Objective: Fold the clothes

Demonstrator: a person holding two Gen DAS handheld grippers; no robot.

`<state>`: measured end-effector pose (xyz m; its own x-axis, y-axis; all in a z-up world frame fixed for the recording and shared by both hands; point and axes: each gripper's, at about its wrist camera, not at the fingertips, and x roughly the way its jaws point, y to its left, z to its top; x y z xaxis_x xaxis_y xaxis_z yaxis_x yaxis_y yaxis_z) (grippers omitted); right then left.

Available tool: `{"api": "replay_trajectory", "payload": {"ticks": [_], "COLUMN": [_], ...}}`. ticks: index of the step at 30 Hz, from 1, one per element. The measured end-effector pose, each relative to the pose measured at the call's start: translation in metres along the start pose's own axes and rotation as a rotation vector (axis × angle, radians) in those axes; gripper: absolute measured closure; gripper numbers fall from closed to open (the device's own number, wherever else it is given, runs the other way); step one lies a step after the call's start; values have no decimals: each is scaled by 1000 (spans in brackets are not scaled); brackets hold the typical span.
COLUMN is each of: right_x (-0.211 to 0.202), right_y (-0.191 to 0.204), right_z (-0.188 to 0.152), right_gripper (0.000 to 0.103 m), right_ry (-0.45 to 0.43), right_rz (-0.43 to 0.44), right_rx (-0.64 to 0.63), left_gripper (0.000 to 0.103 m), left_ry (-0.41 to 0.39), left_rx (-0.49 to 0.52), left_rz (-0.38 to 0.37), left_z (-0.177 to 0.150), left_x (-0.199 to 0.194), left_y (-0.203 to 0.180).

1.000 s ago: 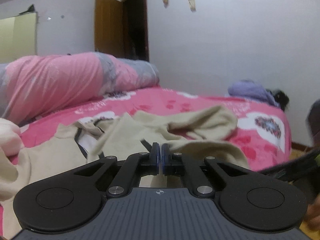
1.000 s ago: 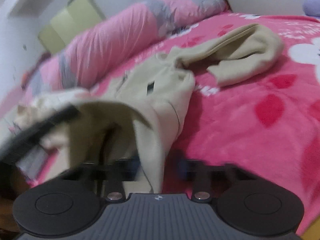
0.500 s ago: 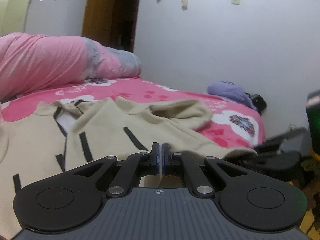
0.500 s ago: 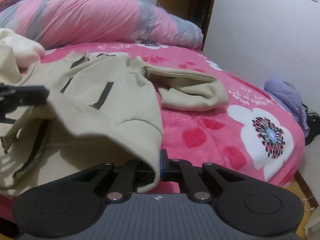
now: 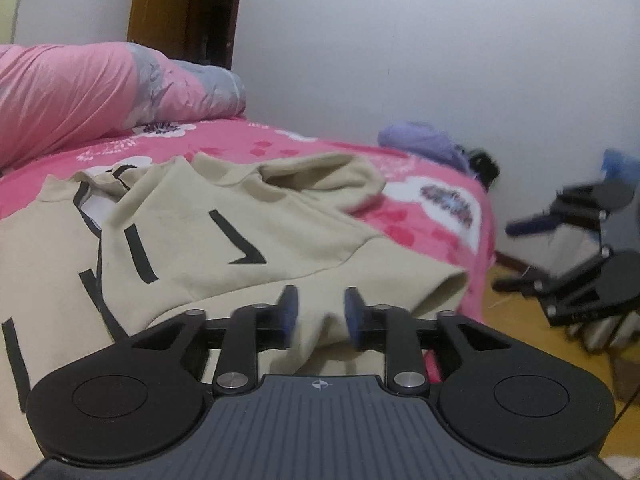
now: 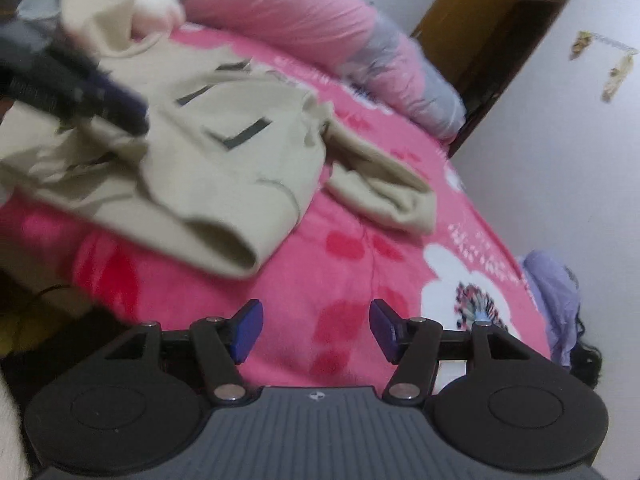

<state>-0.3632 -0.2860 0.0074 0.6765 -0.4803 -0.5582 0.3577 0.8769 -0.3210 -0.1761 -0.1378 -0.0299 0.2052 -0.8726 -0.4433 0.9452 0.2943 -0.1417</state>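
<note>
A beige sweatshirt (image 5: 224,248) with black stripe marks lies on the pink bed, one side folded over onto itself; it also shows in the right wrist view (image 6: 208,160). My left gripper (image 5: 318,312) is open, its jaws apart with a fold of the beige hem between the blue pads, not pinched. My right gripper (image 6: 316,330) is open and empty above the pink bedspread, to the right of the sweatshirt's cuff (image 6: 228,252). The right gripper also appears blurred at the right edge of the left wrist view (image 5: 576,252).
The pink floral bedspread (image 6: 360,280) covers the bed. A pink and grey rolled duvet (image 5: 80,92) lies at the bed's head. A purple garment (image 5: 420,144) sits at the far bed corner by the white wall. A wooden door (image 5: 180,12) stands behind. Yellow floor (image 5: 520,320) lies beside the bed.
Both grippers have opened and let go of the sweatshirt, which now lies folded over on the bed. The right gripper has pulled away to the right, off the garment.
</note>
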Motion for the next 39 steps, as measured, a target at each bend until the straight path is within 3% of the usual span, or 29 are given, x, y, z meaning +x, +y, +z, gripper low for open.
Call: {"api": "replay_trajectory", "payload": {"ticks": [5,9,13,17,23,29,33,37,39], "right_x": [-29,-22,7,20,30,44,50,50,47], "right_y": [2,48,99,125,155,170,179,180,176], "right_z": [9,33,47,58,56,44,37,41,47], "right_gripper": [42,42,44,49,51,56,65,98,101], "right_ry": [-31,-137,-164,-206,-214,-164,-146,-136,-136], "right_rz": [27,148,203,297,399,406,398,381,377], "right_rx": [-84,-172,-359,-461,-651,-783,-854,-835,-813], "left_gripper": [68,67,66,66,66,66,66,66,66], "left_ry": [-50,-37,15,66,117,140,130,117,109], "left_rx": [-68,-139,-162,-179,-180,-168,-188,-195,-200], "left_rz": [-2,65,118,167,172,196,185,168,159], "left_z": [5,0,-14,-28,-40,-50,-54,-56,-58], "left_x": [-28,-48,-60,-69,-61,-55,-54,-55,-56], "left_y": [19,41,56,69,70,71,76,79,82]}}
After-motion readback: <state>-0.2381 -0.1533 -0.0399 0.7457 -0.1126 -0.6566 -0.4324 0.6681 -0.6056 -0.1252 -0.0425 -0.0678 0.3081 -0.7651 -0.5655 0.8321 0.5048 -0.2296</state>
